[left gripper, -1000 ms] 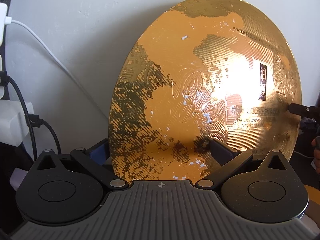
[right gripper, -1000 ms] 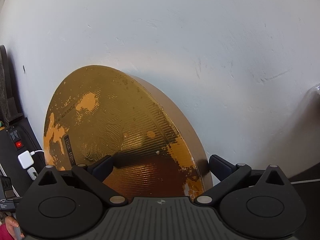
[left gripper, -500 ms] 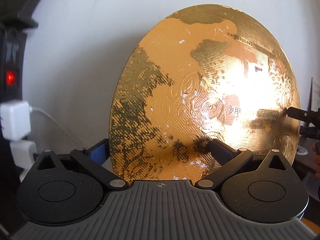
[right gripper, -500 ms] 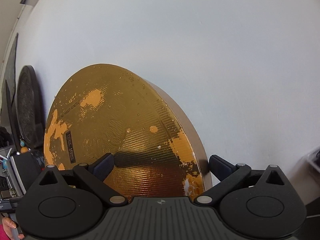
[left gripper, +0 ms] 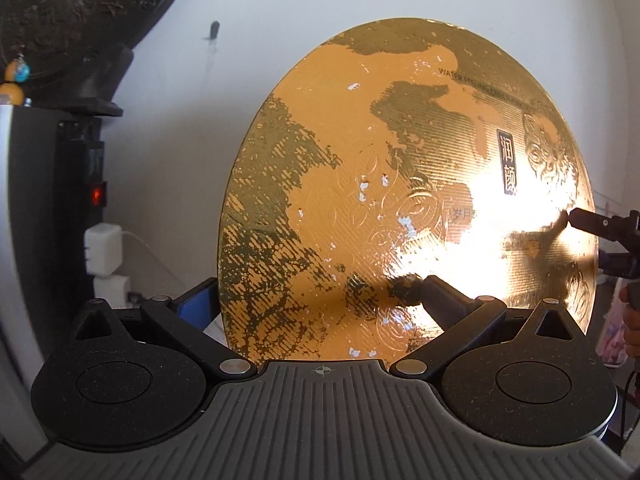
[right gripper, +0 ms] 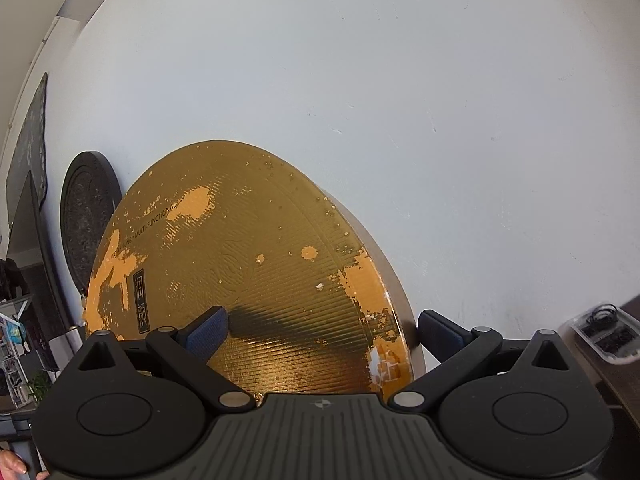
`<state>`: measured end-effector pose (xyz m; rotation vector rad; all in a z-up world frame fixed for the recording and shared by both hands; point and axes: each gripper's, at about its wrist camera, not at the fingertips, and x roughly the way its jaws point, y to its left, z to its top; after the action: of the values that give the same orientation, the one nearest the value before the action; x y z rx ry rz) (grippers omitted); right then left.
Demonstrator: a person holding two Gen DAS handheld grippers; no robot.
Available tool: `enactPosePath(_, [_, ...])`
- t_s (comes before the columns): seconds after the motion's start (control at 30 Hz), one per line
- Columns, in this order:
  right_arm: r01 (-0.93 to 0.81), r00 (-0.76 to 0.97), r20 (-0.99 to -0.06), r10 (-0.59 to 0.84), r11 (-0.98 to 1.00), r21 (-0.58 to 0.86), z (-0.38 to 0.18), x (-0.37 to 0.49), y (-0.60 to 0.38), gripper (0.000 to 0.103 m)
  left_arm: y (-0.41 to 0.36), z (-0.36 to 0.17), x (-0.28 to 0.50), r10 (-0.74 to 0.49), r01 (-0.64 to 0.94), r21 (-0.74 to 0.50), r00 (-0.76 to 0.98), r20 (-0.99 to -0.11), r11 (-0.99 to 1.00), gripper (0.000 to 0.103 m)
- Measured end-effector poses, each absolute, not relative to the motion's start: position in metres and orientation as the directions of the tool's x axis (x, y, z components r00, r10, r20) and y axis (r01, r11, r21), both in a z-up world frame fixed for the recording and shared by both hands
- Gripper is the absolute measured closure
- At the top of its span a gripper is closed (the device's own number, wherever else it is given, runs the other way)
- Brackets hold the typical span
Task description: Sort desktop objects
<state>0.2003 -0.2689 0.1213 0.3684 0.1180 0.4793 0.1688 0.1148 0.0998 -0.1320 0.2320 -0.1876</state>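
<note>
Gripping: both tools clamp one round gold box [left gripper: 400,184] by its rim, one on each side, and hold it upright on edge in front of a white wall [left gripper: 180,152].
Left tool [left gripper: 320,300]: fingers set only as far apart as the box is thick; the blue-padded left finger [left gripper: 198,304] sits behind the box's left rim, the dark right finger [left gripper: 444,306] presses on the gold face near the bottom.
Right tool [right gripper: 324,330]: likewise closed on the box; its left finger [right gripper: 210,330] lies on the gold face and its right finger [right gripper: 442,334] is behind the brown side wall.
Right tool, from the left view: its fingers reach in at the box's right rim [left gripper: 600,226].
Box: a flat disc with a worn, ribbed gold lid, orange patches where the foil has rubbed off, a small dark label with two characters, and a bright glare on the right half.
Box position: lifted clear; its lower edge is hidden behind the tool bodies, so contact with any worktop cannot be told.
Left of box: a power strip [left gripper: 96,184] with a red light, a white charger [left gripper: 103,250], and a dark round plate [right gripper: 90,216] leaning on the wall.
Right edge: a clear tray [right gripper: 604,330] of small dark items.
</note>
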Motion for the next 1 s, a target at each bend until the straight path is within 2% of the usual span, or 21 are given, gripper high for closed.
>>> enactPosePath(0.53, [-0.400, 0.865, -0.127, 0.485, 0.820, 0.409, 0.104, 0.132, -0.275, 0.000, 0.097, 0.089, 0.072, -0.157, 0.106, -0.179, 0.939, -0.306, 0.978, 0.000])
enactPosePath(1.0, [-0.290, 0.840, -0.308, 0.447, 0.848, 0.443, 0.082, 0.102, -0.277, 0.000, 0.080, 0.065, 0.032, -0.168, 0.095, -0.200, 0.905, -0.392, 0.975, 0.000])
